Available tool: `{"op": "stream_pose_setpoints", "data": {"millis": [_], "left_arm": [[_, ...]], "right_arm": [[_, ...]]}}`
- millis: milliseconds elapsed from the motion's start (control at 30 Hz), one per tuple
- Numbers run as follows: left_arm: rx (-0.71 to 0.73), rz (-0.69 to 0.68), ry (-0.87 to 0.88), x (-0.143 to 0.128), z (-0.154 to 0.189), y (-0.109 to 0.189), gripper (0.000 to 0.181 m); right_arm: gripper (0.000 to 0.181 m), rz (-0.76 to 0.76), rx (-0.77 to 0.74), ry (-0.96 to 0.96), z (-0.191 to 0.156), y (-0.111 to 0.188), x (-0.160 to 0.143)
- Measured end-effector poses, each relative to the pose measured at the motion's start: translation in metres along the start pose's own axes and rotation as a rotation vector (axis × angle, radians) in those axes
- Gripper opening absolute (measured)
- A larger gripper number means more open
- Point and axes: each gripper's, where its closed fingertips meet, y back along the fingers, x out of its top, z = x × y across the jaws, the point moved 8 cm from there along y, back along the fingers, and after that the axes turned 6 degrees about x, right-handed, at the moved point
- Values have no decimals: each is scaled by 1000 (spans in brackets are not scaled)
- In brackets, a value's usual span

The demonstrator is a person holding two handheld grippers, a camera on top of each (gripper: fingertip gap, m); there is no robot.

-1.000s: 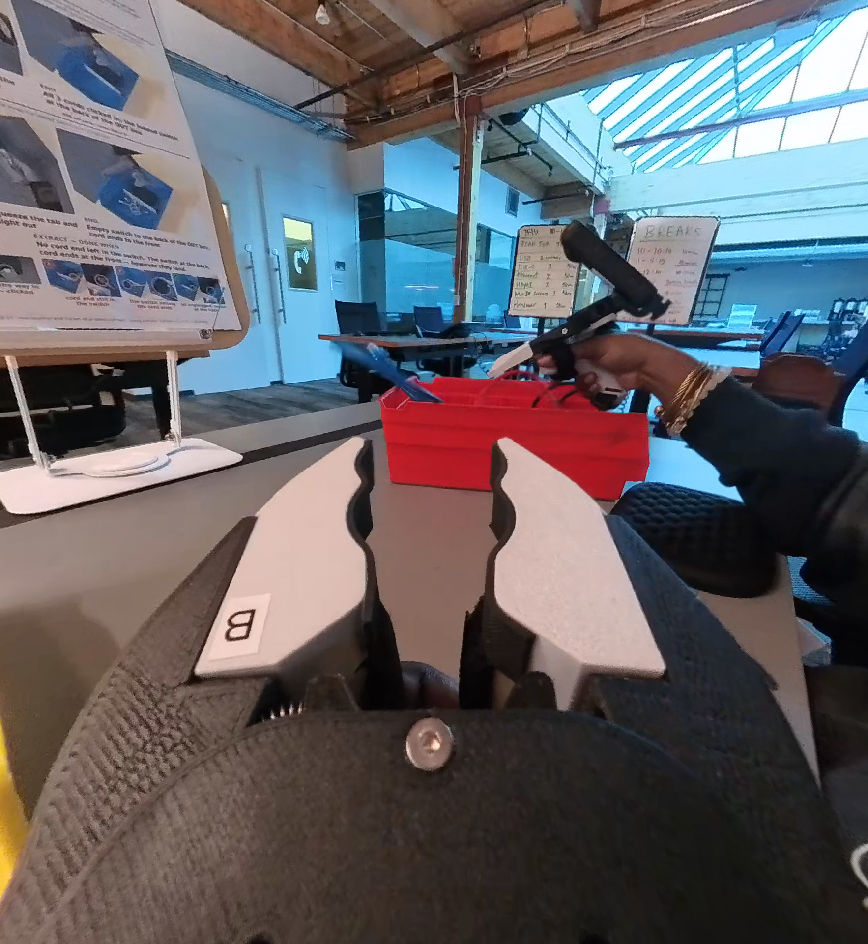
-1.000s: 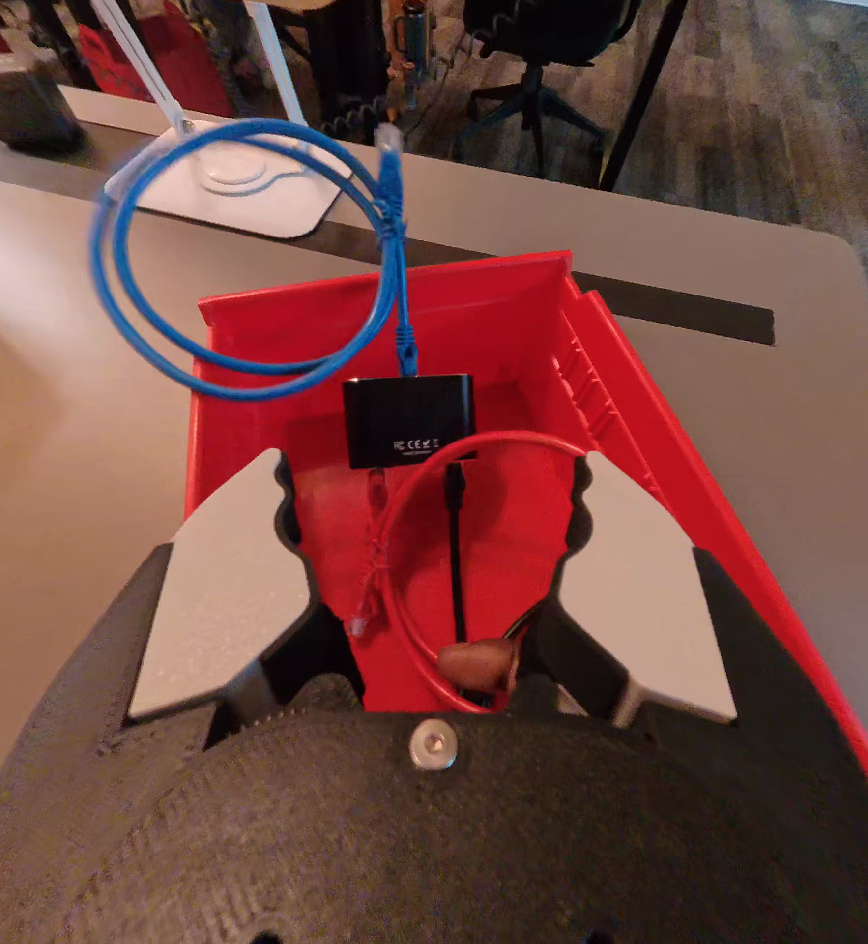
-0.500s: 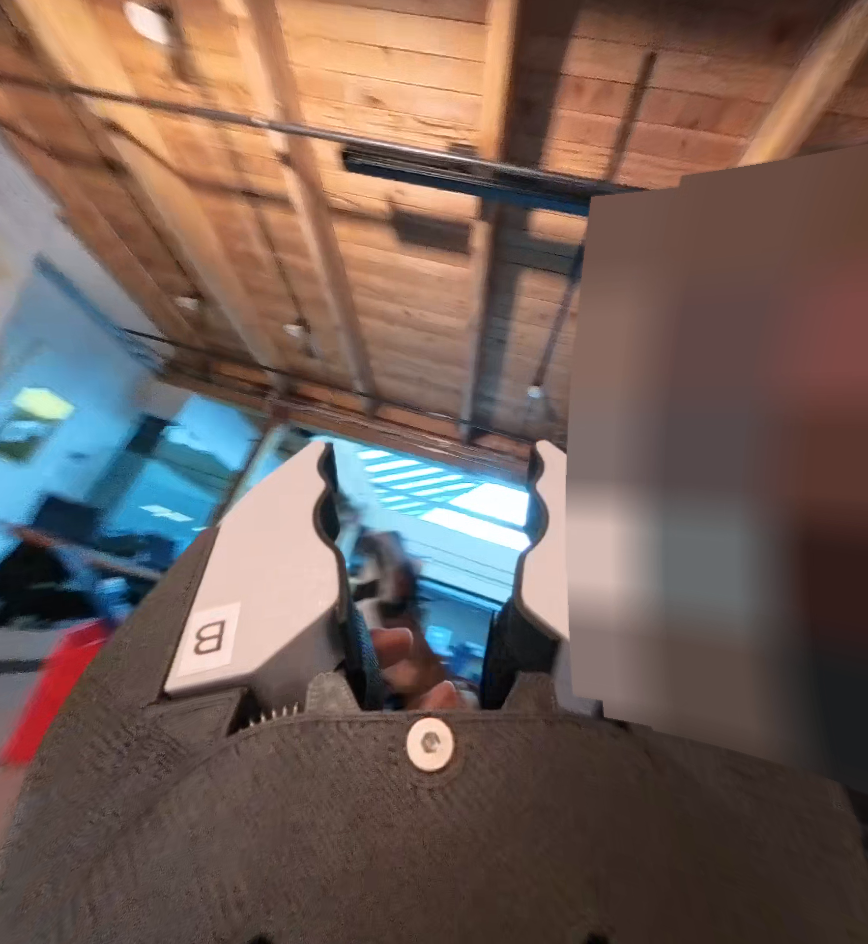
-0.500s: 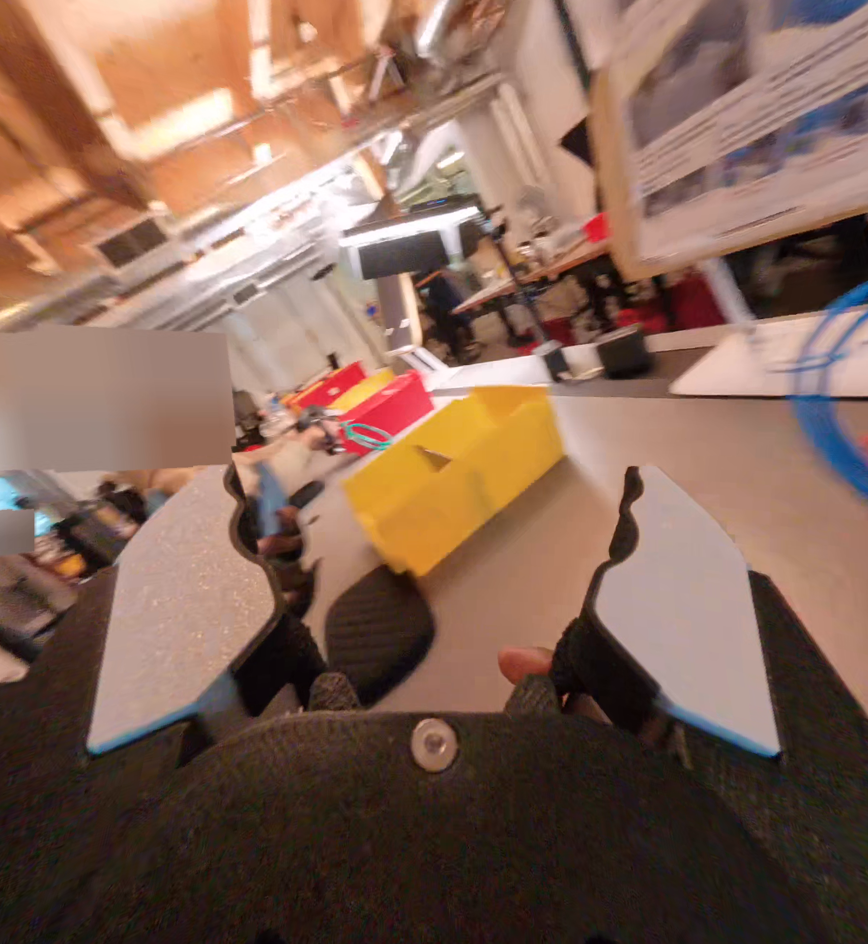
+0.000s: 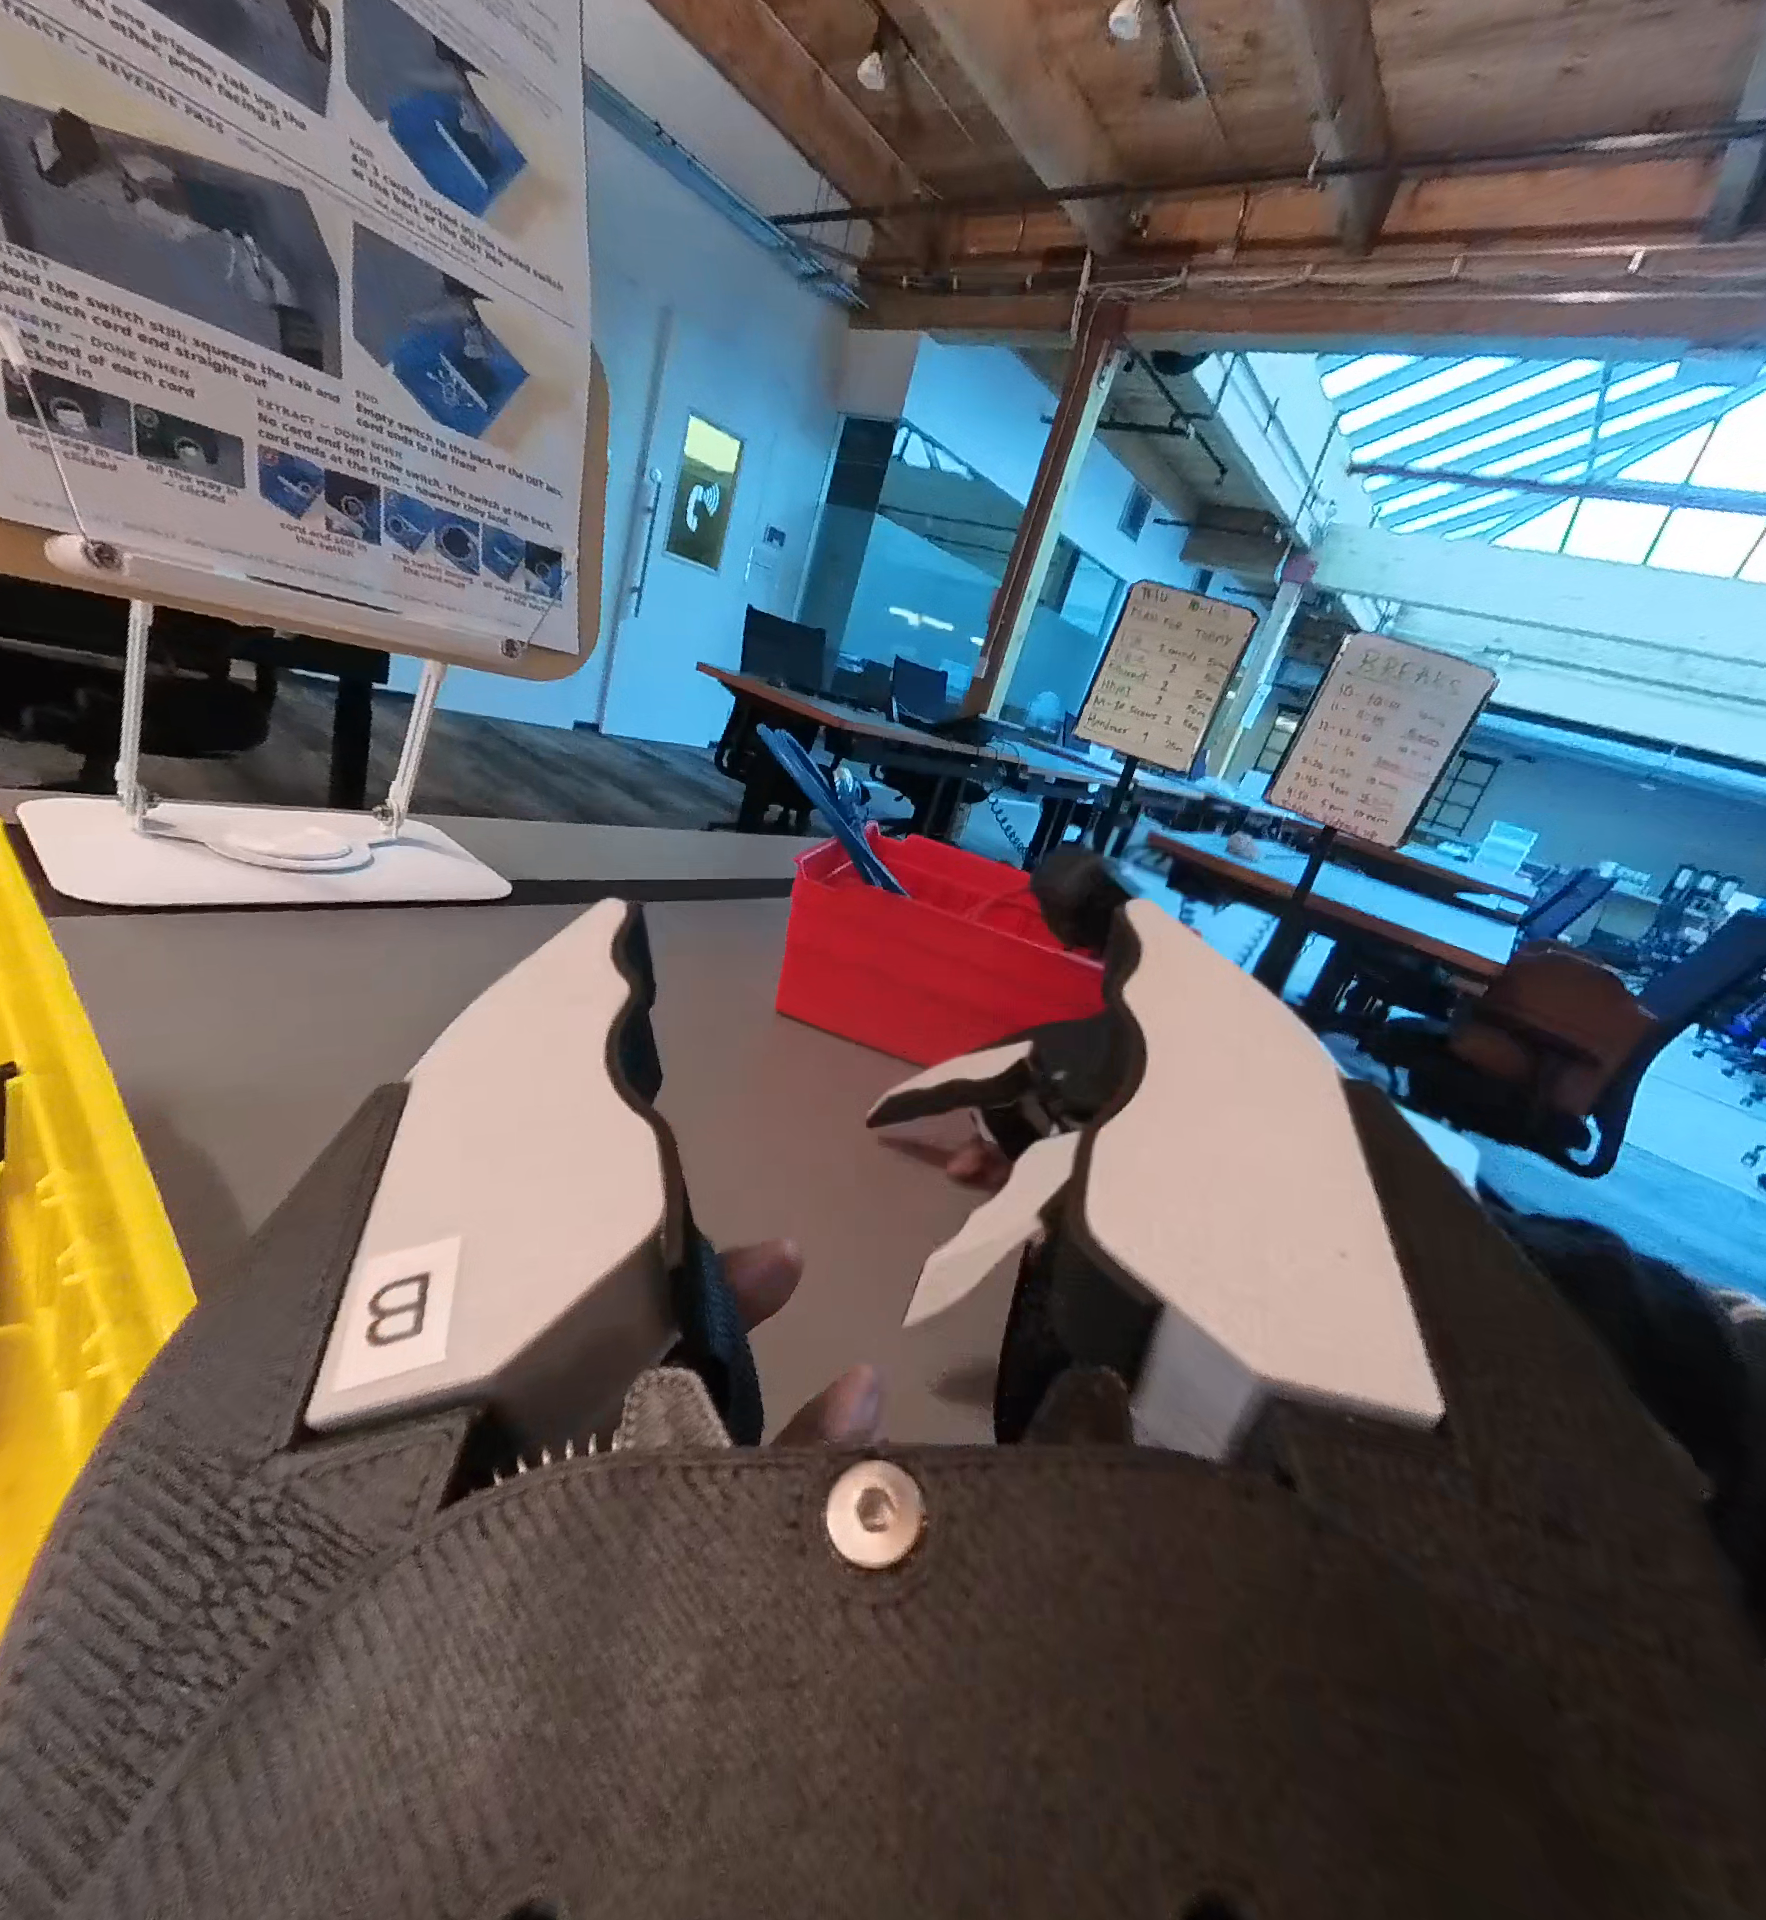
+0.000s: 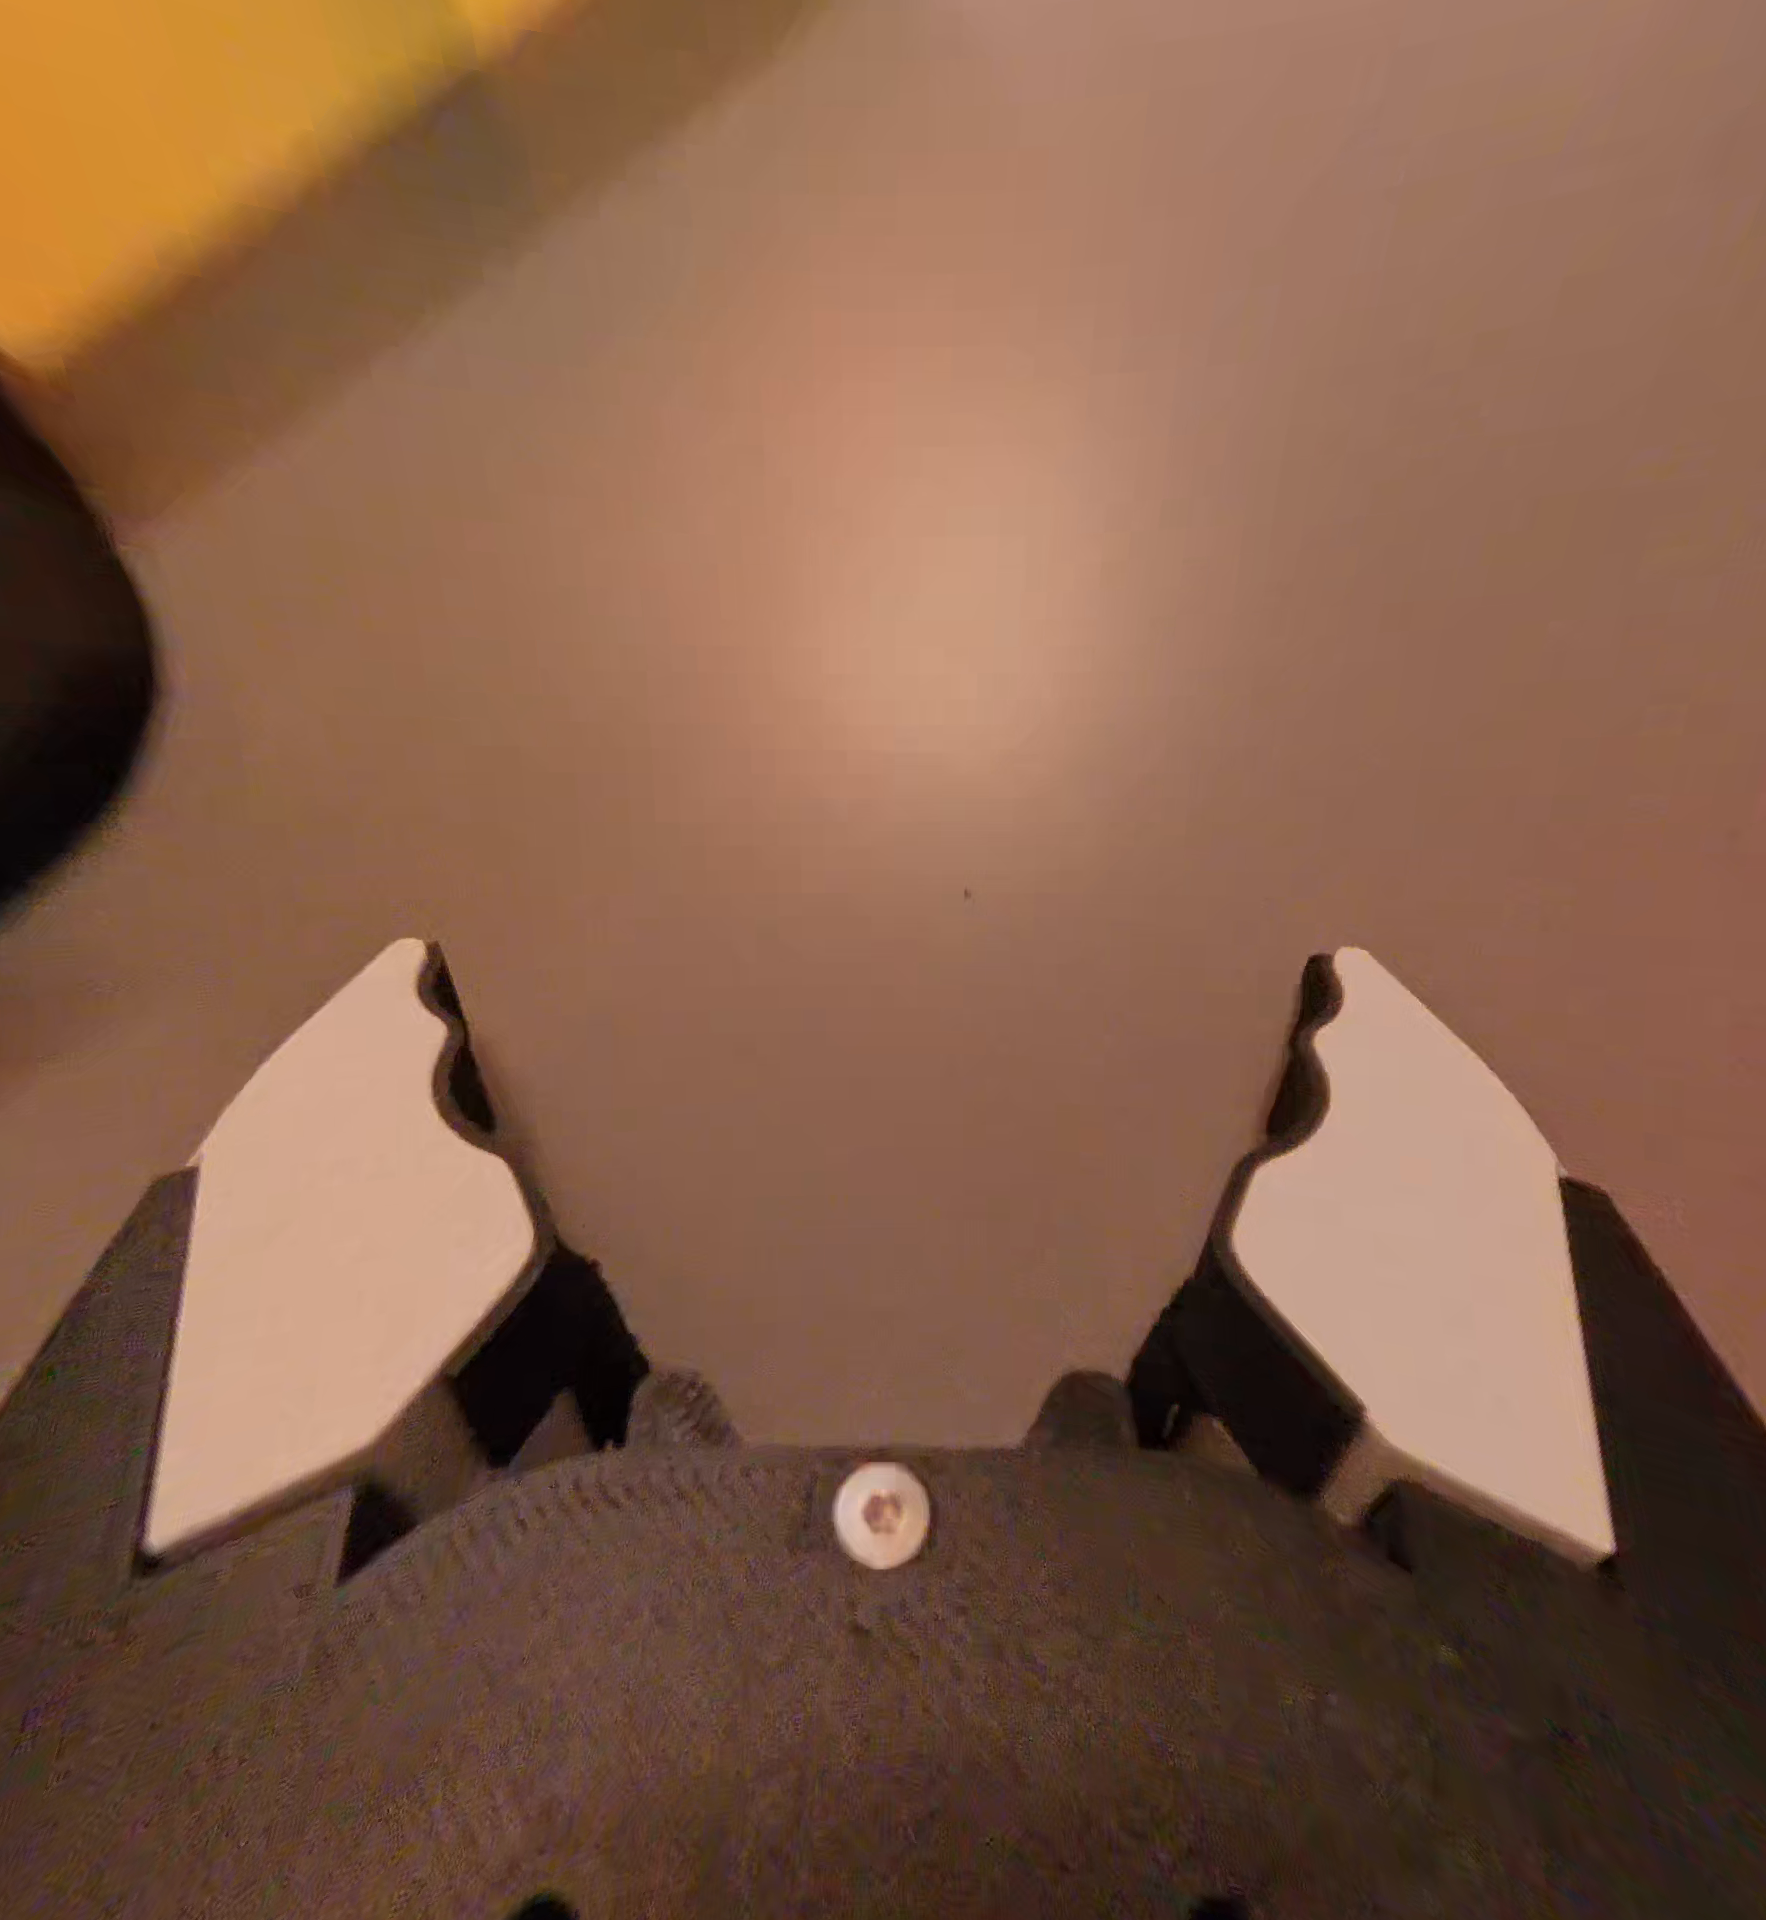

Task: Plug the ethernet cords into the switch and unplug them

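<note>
Both tongs are seen spread wide with nothing gripped. Left tongs [image 5: 879, 935] are held low over the grey bench [image 5: 339, 1018], level with its surface, and bare fingertips [image 5: 765, 1270] can be made out behind them. Right tongs [image 6: 874, 961] are pointed straight down at the bench, jaws well apart, only bare surface framed between them; that view is blurred. From the left wrist view, the right tongs [image 5: 920, 1195] are also caught just ahead, tilted down toward the bench. A yellow bin [image 5: 27, 1195] is seen just beside the left tongs, on the left edge. Farther back, a red bin [image 5: 920, 966] is set on the bench, and blue cords [image 5: 827, 810] are seen poking up out of it. The switch cannot be made out from here. An instruction board [image 5: 266, 312] on a white stand [image 5: 255, 852] is stood at the far left of the bench.
</note>
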Motion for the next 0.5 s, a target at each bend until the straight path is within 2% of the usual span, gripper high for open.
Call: {"op": "stream_pose_setpoints", "data": {"millis": [33,167,233,300,367,433,500], "left_arm": [[7,-20,-10,-1,-1,-1,82],[39,-98,-35,-9,-6,-4,85],[107,-152,-75,-13,-11,-7,85],[207,-265,-257,-16,-12,-12,86],[236,-373,-455,-21,-3,-23,89],[167,-443,-503,-32,12,-40,89],[11,-466,-485,-51,31,-58,85]], "right_arm": [[145,-60,-40,37,1,-7,-1],[145,-66,-100,12,-2,-11,-1],[145,-66,-111,-7,-2,-10,-2],[144,-58,-138,-35,0,-10,-1],[139,-41,-201,-95,4,-10,1],[140,-35,-225,-98,4,-9,0],[131,-24,-205,-74,1,-9,1]]}}
